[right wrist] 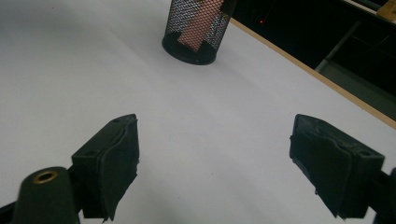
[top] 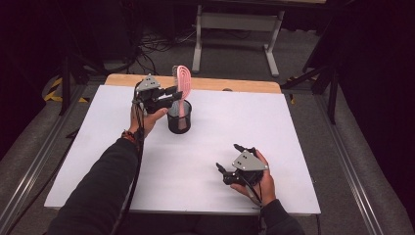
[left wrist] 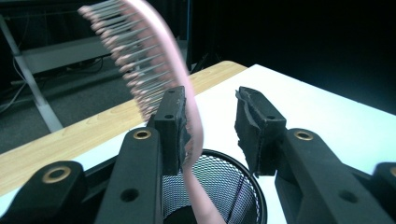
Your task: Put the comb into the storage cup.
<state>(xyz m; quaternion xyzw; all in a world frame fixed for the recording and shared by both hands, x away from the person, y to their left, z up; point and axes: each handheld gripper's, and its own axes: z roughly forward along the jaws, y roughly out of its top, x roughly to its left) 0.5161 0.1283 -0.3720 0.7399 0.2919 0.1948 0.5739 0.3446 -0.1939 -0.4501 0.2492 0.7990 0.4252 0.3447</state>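
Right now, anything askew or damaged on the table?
Nothing spilled or broken. The pink hairbrush stands handle-down in the black mesh cup, leaning against one open jaw of the left hand-held gripper. The pads look frayed at their edges.

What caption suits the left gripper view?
Open left gripper straddles a pink hairbrush standing in a black mesh cup.

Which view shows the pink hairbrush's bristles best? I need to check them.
The left gripper view: bristles on the pink hairbrush appear close up. The high view gives it small, standing in the mesh cup; the right gripper view catches its handle through mesh.
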